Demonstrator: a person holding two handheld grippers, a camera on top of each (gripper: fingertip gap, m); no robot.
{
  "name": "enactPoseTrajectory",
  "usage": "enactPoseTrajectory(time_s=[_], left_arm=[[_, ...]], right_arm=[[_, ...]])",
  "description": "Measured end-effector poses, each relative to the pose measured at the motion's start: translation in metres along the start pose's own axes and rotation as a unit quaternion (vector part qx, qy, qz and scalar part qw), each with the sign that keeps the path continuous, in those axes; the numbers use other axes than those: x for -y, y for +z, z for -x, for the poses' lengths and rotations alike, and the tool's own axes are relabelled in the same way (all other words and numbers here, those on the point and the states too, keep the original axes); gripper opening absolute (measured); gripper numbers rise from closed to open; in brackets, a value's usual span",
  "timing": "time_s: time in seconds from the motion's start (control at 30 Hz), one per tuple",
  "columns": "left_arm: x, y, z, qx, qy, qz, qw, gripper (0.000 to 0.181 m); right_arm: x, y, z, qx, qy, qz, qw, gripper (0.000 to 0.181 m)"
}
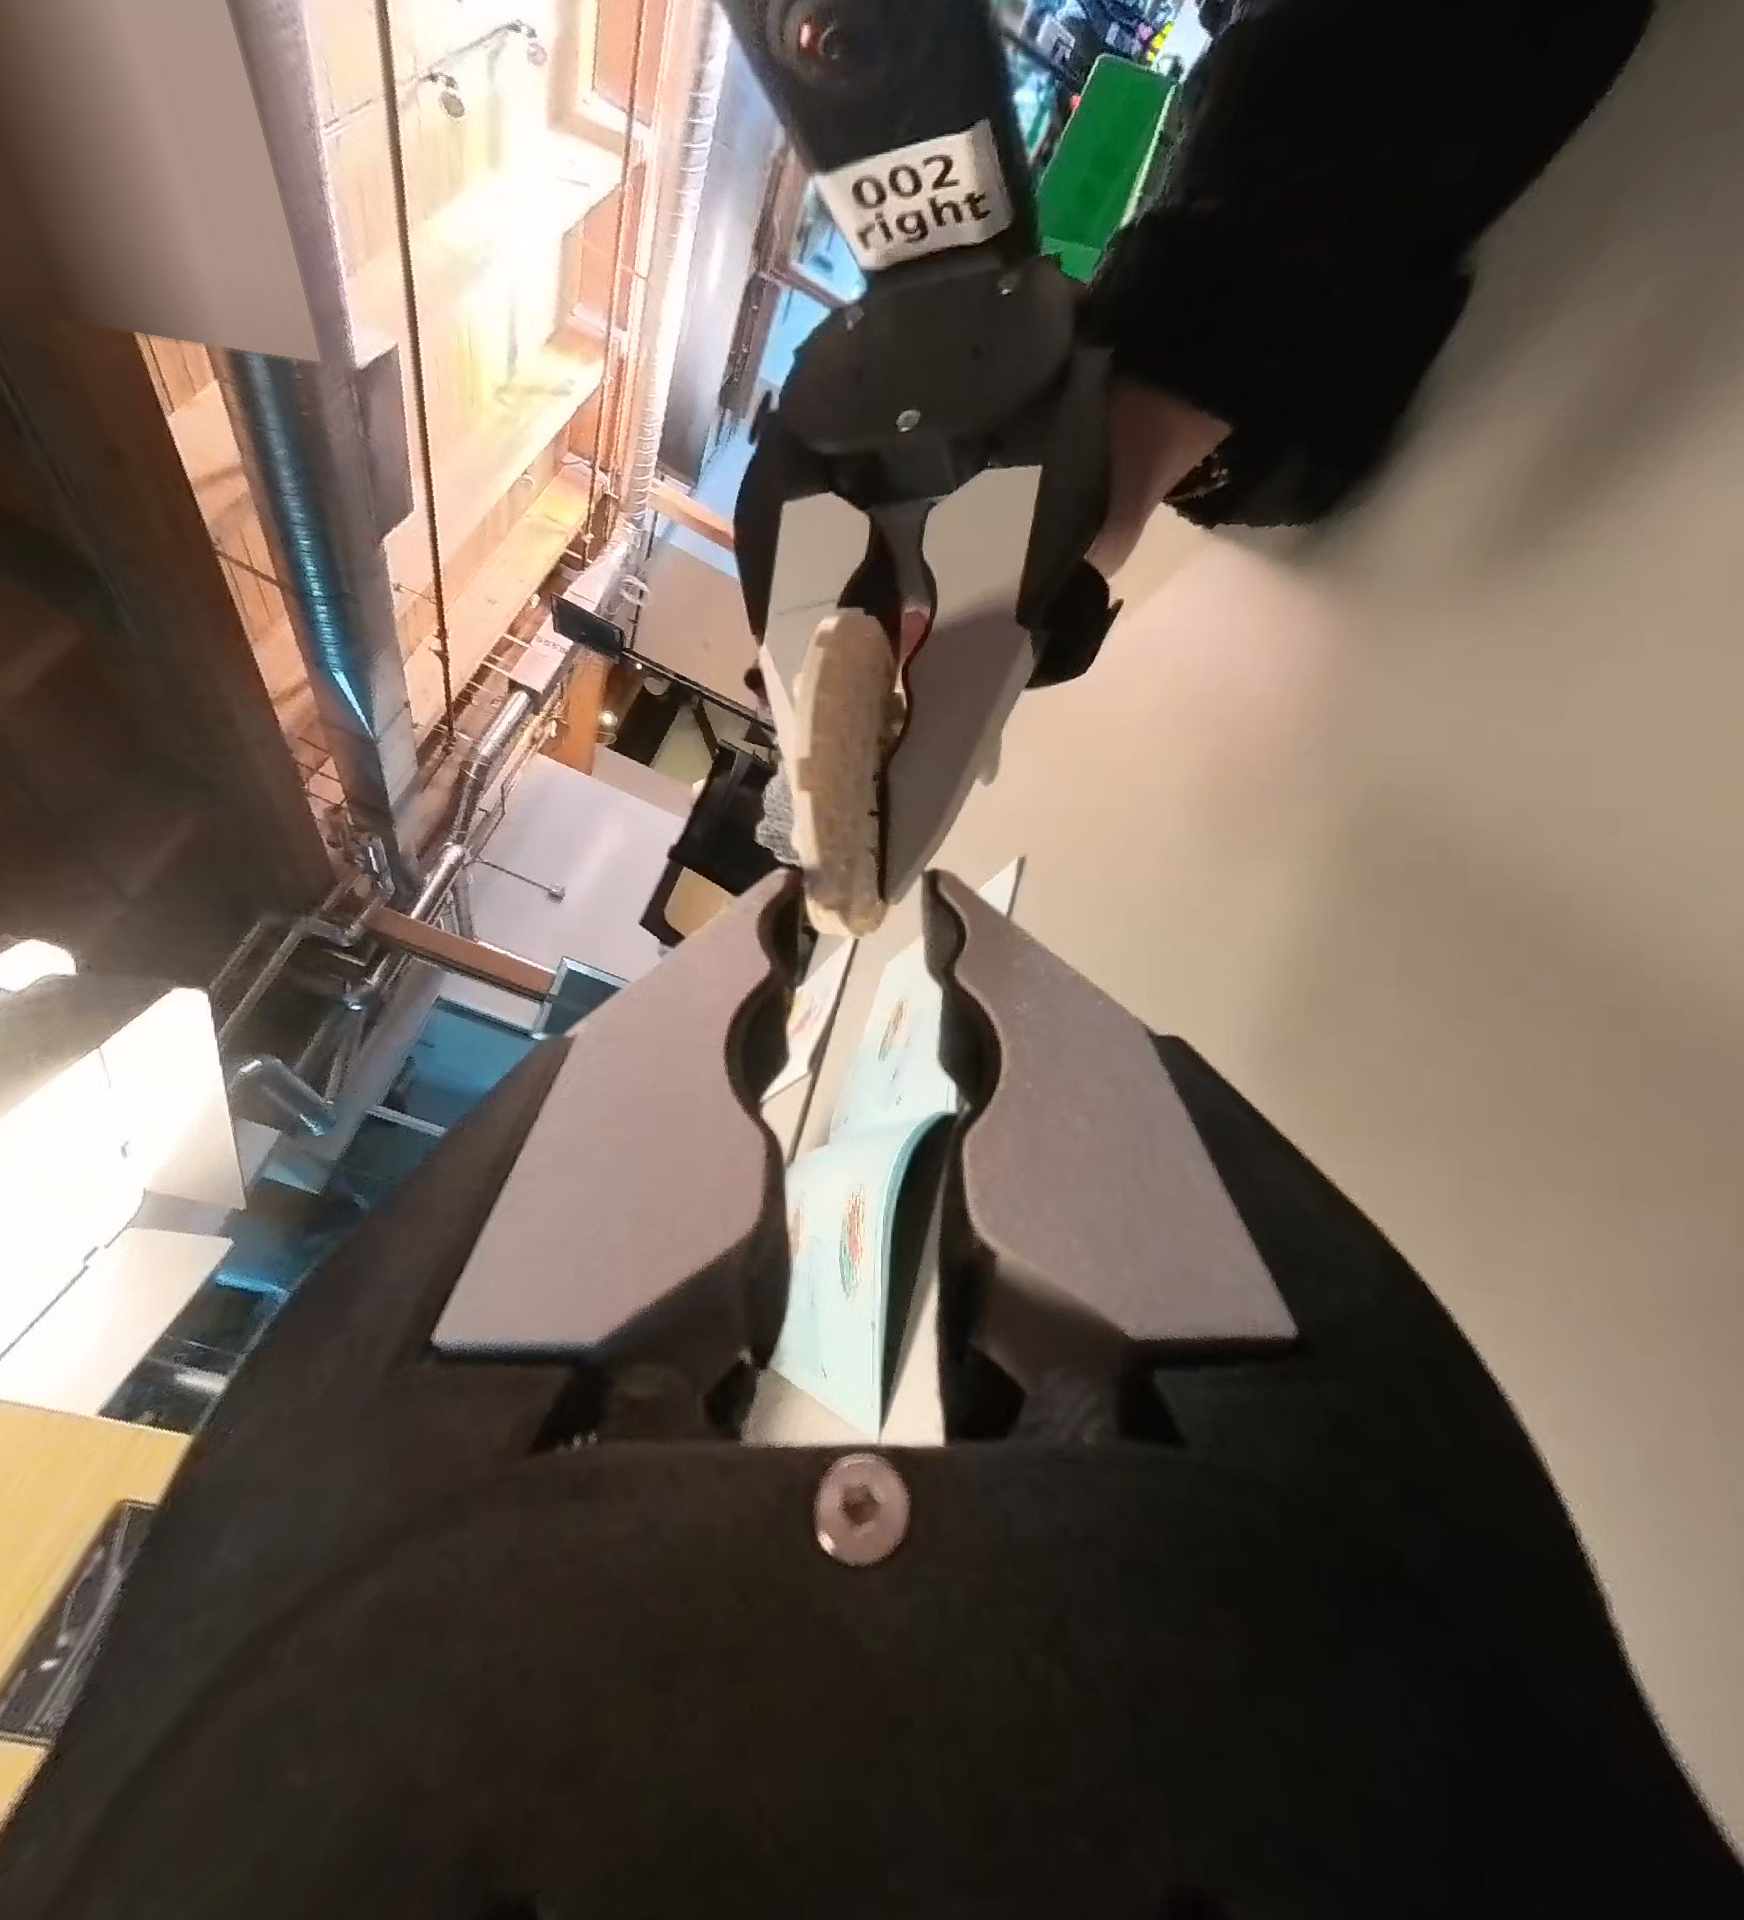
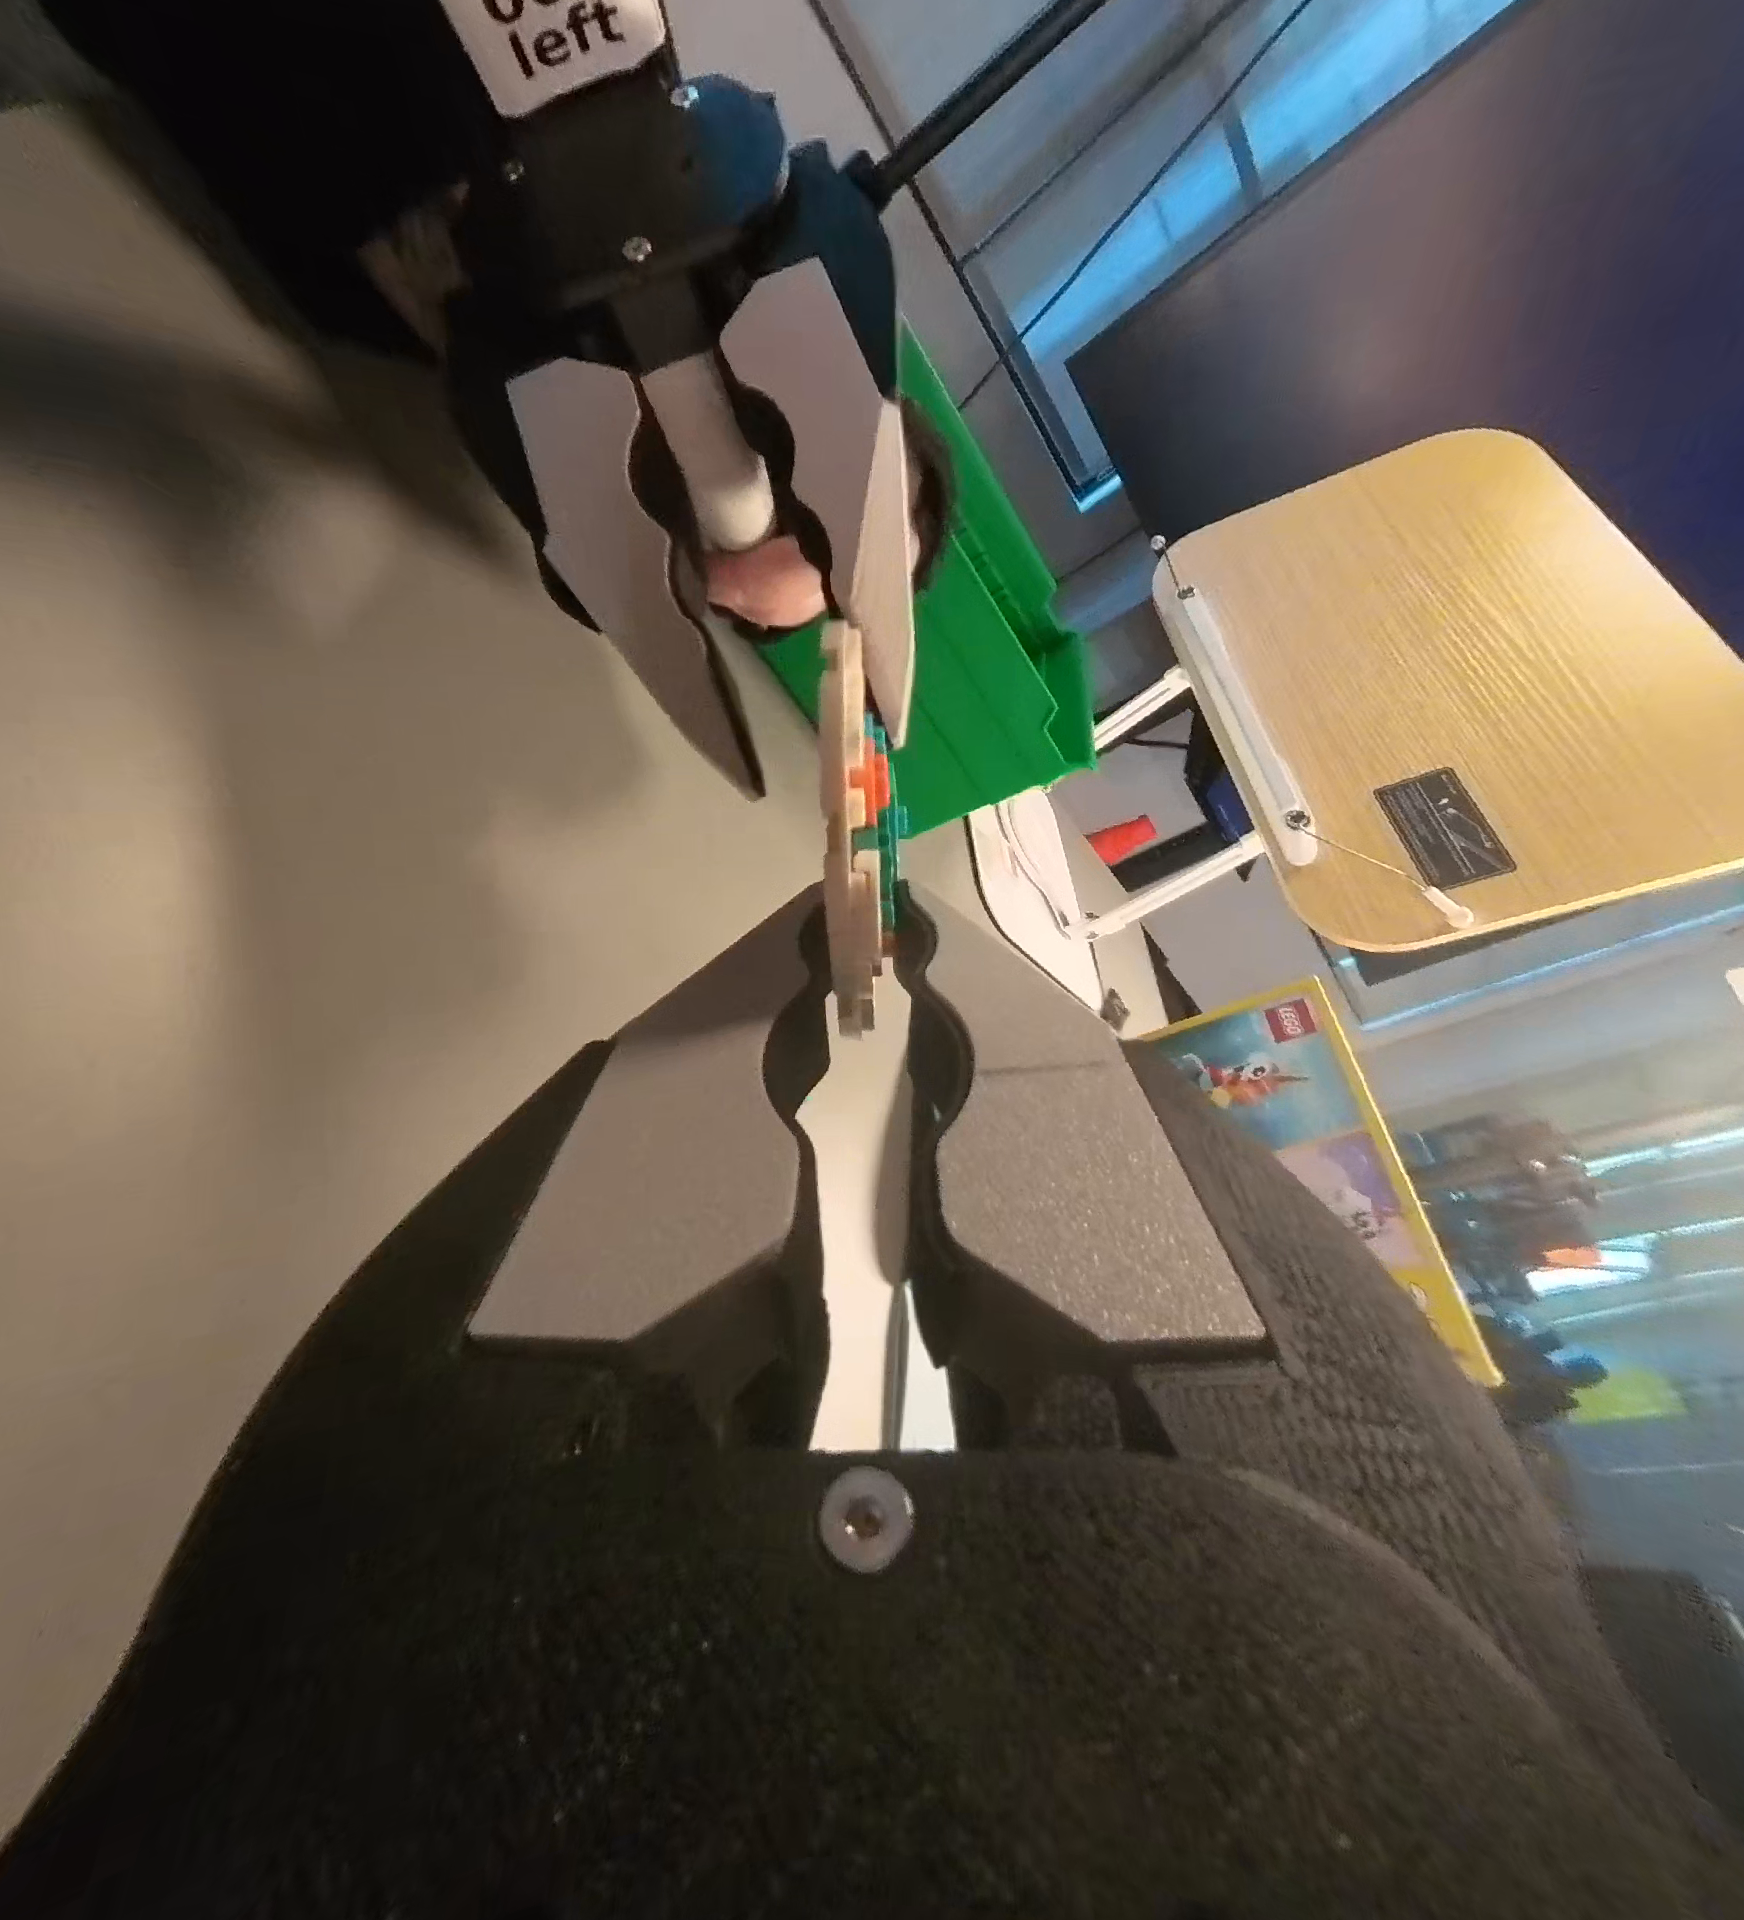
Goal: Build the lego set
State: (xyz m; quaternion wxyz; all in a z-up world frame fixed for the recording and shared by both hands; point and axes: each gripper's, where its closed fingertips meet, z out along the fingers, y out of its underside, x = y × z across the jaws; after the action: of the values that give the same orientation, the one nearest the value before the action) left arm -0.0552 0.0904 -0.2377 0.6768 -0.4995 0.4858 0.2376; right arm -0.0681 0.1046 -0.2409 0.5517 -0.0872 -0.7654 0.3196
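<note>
Holding the tan plate [image 2: 847,831] clamped in the right tongs [image 2: 863,977], left tongs [image 1: 852,914] apart; press gently, squarely.

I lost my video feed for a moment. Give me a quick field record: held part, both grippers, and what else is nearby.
held part: tan lego plate with teal and orange bricks on one face
right gripper: shut on the plate's near end
left gripper: open, the plate's tip between its fingertips
instruction booklet: lying open beyond the left gripper
green bin: behind the plate
lego box: right of the right gripper
</note>
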Motion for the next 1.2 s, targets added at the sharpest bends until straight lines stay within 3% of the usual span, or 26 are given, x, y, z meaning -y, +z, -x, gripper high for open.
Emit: enactPoseTrajectory(time_s=[0.13, 0.27, 0.37, 0.43, 0.5, 0.6, 0.67, 0.7, 0.8, 0.97, 1.07, 1.2], left_arm=[[0.0, 0.001, 0.003, 0.016, 0.004, -0.001, 1.0, 0.024], [-0.005, 0.004, -0.002, -0.011, -0.047, 0.003, 0.999, 0.043], [0.003, 0.002, -0.004, -0.019, -0.059, -0.024, 0.998, 0.032], [0.004, 0.002, -0.004, -0.012, -0.038, -0.027, 0.999, 0.01], [0.0, 0.004, -0.007, -0.016, -0.018, -0.016, 1.0, 0.01], [-0.018, 0.008, -0.005, -0.012, -0.006, 0.048, 0.999, 0.009], [-0.046, 0.01, 0.001, 0.011, 0.043, 0.139, 0.989, 0.009], [-0.061, 0.01, 0.001, 0.01, 0.067, 0.183, 0.981, 0.009], [-0.082, 0.009, -0.002, 0.005, 0.097, 0.244, 0.965, 0.009], [-0.08, 0.011, -0.003, 0.003, 0.093, 0.247, 0.965, 0.009], [-0.075, 0.011, -0.005, -0.002, 0.095, 0.232, 0.968, 0.009], [-0.052, 0.012, -0.006, 0.003, 0.106, 0.177, 0.978, 0.008]], right_arm=[[0.0, -0.001, 0.002, 0.008, -0.001, -0.006, 1.0, 0.007], [0.002, 0.0, 0.005, 0.02, 0.002, -0.018, 1.0, 0.007], [0.003, 0.001, 0.01, 0.035, 0.007, -0.025, 0.999, 0.007], [0.003, 0.001, 0.012, 0.041, 0.008, -0.026, 0.999, 0.007], [-0.001, 0.002, 0.014, 0.044, 0.007, -0.018, 0.999, 0.007], [-0.012, 0.004, 0.011, 0.023, 0.012, 0.004, 1.0, 0.012], [-0.025, 0.003, 0.003, -0.007, 0.021, 0.038, 0.999, 0.041], [-0.031, 0.002, -0.001, -0.023, 0.018, 0.057, 0.998, 0.045], [-0.036, 0.004, -0.006, -0.064, -0.046, 0.119, 0.99, 0.037], [-0.039, 0.019, 0.009, -0.057, -0.152, 0.192, 0.968, 0.027], [-0.05, 0.017, 0.002, -0.078, -0.166, 0.218, 0.958, 0.005], [-0.055, 0.014, -0.002, -0.078, -0.13, 0.206, 0.967, 0.004]])
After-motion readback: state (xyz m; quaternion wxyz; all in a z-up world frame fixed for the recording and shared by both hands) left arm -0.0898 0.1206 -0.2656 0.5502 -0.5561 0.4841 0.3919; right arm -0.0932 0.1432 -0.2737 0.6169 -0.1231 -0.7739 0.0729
